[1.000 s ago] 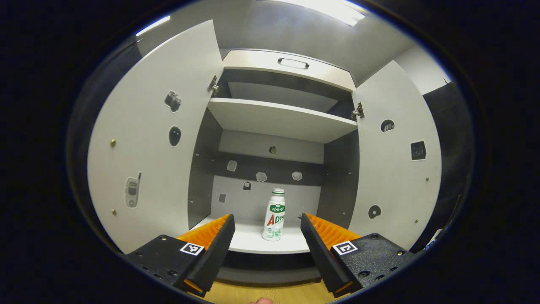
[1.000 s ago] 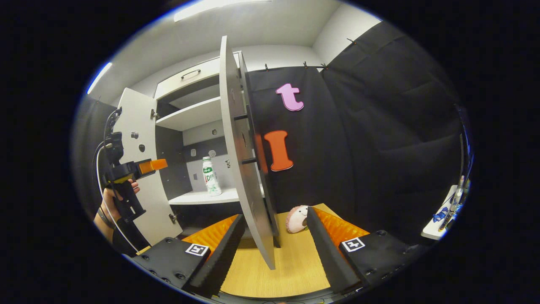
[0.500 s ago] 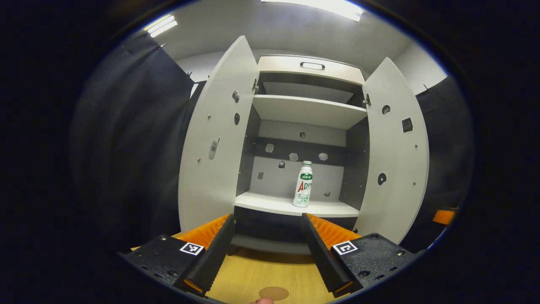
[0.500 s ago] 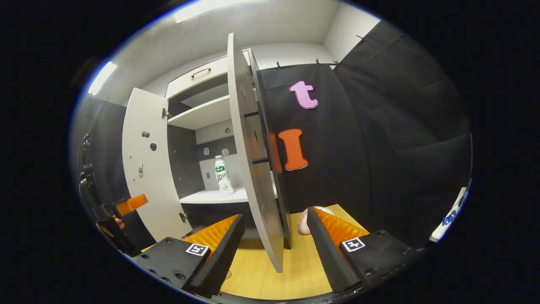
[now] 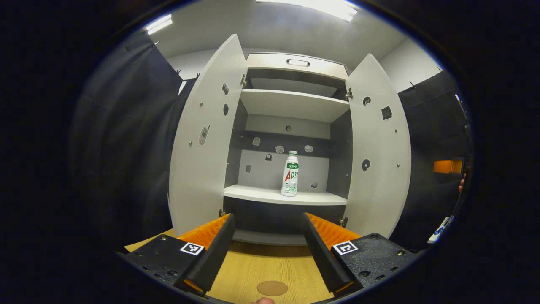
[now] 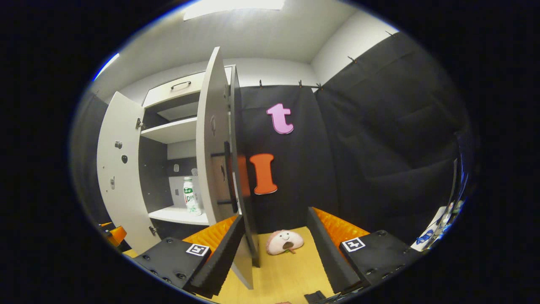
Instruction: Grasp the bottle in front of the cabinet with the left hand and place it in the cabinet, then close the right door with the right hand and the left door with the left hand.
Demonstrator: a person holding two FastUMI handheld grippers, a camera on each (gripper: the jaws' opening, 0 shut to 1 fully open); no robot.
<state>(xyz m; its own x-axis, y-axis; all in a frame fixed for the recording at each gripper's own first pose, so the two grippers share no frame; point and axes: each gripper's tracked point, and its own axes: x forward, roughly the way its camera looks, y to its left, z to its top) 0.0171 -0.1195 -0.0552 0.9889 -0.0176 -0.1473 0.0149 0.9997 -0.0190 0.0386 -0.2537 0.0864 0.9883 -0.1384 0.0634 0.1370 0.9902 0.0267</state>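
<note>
A pale wooden tabletop (image 5: 270,266) ran under me toward a white cabinet (image 5: 295,63) set against the booth's black cloth wall (image 6: 379,139), with strip lights glaring on the ceiling above. Both doors stood wide open. In the left gripper view the left door (image 5: 202,139) and the right door (image 5: 379,152) swung out to either side of the dark interior, each dotted with small stickers. The bottle (image 5: 290,174), white with a green cap and label, stood upright on the lower shelf (image 5: 261,195), a little right of centre and near the shelf's front edge; an upper shelf (image 5: 291,103) sat above it with nothing on it that I could see.

My left gripper (image 5: 268,249) hung back from the cabinet over the table, jaws spread wide and holding nothing, a small round brown mark (image 5: 272,288) on the wood between them.

My right gripper (image 6: 274,257) was also spread apart and empty. In the right gripper view the right door (image 6: 211,147) stood edge-on just beyond my left finger, its lower edge passing behind that fingertip; whether they touched I could not tell. A small pink plush toy (image 6: 285,241) lay on the table between my fingers, farther off. The bottle (image 6: 190,196) showed past the door, inside the cabinet.
</note>
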